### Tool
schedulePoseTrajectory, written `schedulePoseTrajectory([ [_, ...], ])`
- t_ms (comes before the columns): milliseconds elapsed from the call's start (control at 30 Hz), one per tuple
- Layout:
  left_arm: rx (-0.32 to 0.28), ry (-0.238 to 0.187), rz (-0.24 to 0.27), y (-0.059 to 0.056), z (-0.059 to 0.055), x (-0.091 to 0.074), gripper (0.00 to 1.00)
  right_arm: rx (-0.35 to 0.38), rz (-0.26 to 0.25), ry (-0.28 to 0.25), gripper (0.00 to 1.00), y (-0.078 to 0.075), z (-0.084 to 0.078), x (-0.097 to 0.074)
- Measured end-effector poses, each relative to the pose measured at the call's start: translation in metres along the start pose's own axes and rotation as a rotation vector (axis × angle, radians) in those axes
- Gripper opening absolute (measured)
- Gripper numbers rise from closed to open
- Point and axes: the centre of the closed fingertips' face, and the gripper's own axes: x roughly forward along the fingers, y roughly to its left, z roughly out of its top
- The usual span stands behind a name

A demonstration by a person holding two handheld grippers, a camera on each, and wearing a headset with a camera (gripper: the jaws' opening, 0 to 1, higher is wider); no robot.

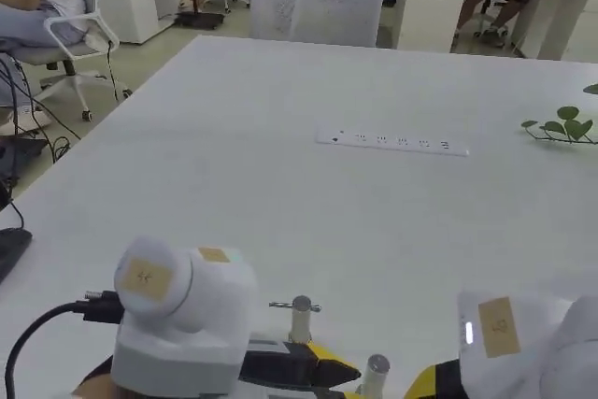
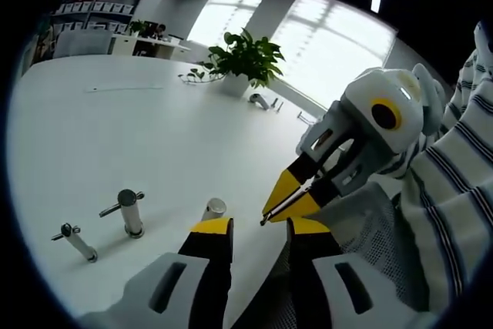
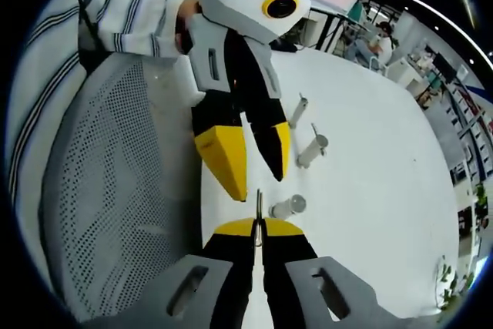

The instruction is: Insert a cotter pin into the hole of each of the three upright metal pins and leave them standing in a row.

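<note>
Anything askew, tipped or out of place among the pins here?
Nothing clearly stands out. The middle pin and end pin are already fitted; the bare pin awaits the cotter pin in the right gripper. The end pin's lean may be fisheye distortion.

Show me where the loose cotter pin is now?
In the right gripper view, the cotter pin is pinched in the right gripper, just left of the nearest metal pin, the one with an empty hole.

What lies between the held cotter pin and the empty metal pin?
Bare table, in the right gripper view; the cotter pin and empty pin are close but apart.
</note>
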Motion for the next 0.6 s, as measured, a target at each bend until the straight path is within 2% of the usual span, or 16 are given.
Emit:
schedulePoseTrajectory([
  [600, -0.053, 0.027, -0.022, -0.002, -0.0007, 0.0056, 0.16, -0.055, -0.044, -0.005, 0.03, -0.0009, 0.0074, 0.0014],
])
